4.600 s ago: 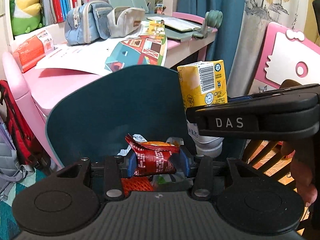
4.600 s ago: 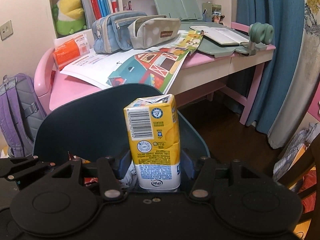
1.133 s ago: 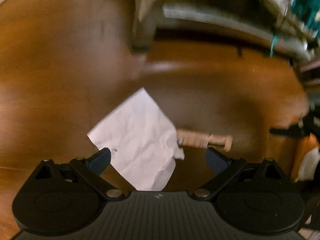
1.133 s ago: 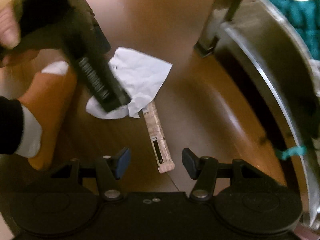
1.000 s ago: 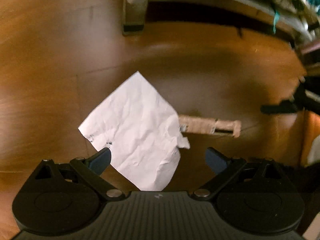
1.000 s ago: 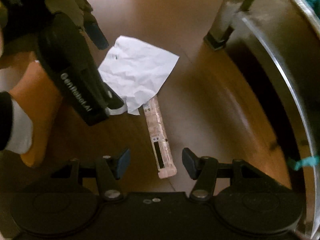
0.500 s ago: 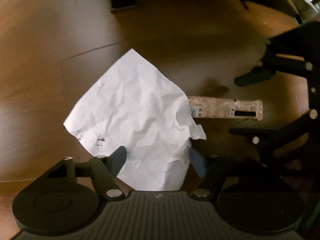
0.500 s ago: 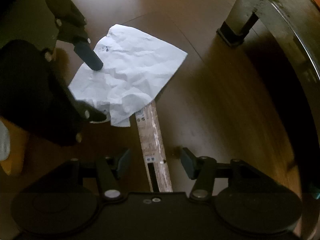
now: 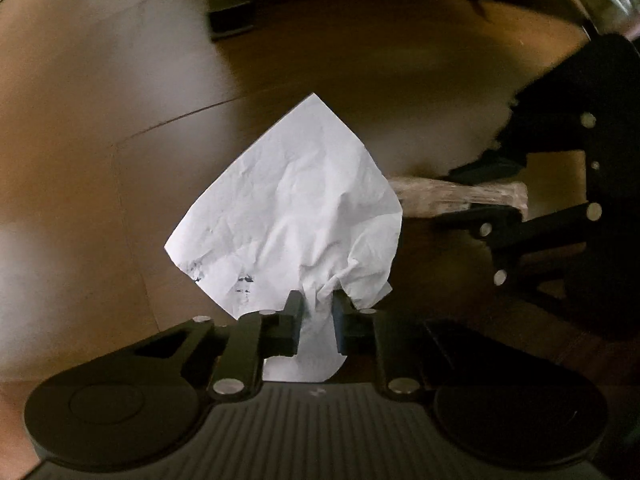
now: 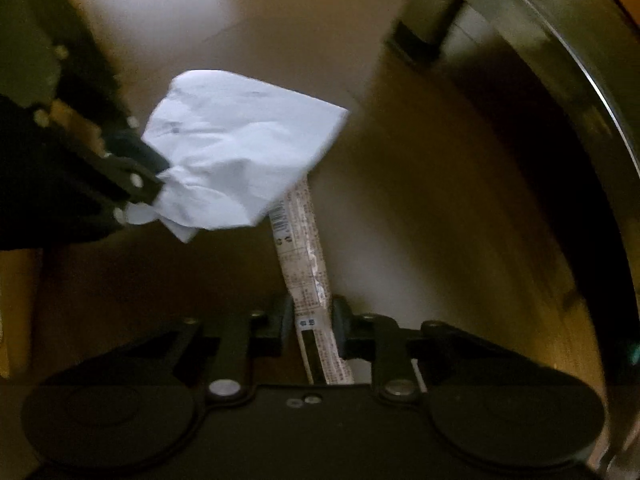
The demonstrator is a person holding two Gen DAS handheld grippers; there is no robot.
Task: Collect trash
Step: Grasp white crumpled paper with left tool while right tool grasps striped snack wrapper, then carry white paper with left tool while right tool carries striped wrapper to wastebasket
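My left gripper [image 9: 317, 312] is shut on a crumpled white sheet of paper [image 9: 296, 216], pinching its near edge above the wooden floor [image 9: 100, 140]. The paper also shows in the right wrist view [image 10: 236, 160], held by the left gripper [image 10: 156, 184] at the left. My right gripper [image 10: 312, 320] is shut on a long narrow printed wrapper [image 10: 308, 272], which runs forward from the jaws toward the paper. In the left wrist view the wrapper [image 9: 460, 196] lies to the right of the paper, between the right gripper's fingers [image 9: 488, 168].
A dark furniture leg [image 9: 230, 12] stands on the floor beyond the paper. A curved metal frame [image 10: 580, 92] with a leg [image 10: 424, 36] runs along the right of the right wrist view.
Both grippers closed in the last half second: the left on the paper's near edge, bunching it, the right on the wrapper. The paper looks slightly lifted.
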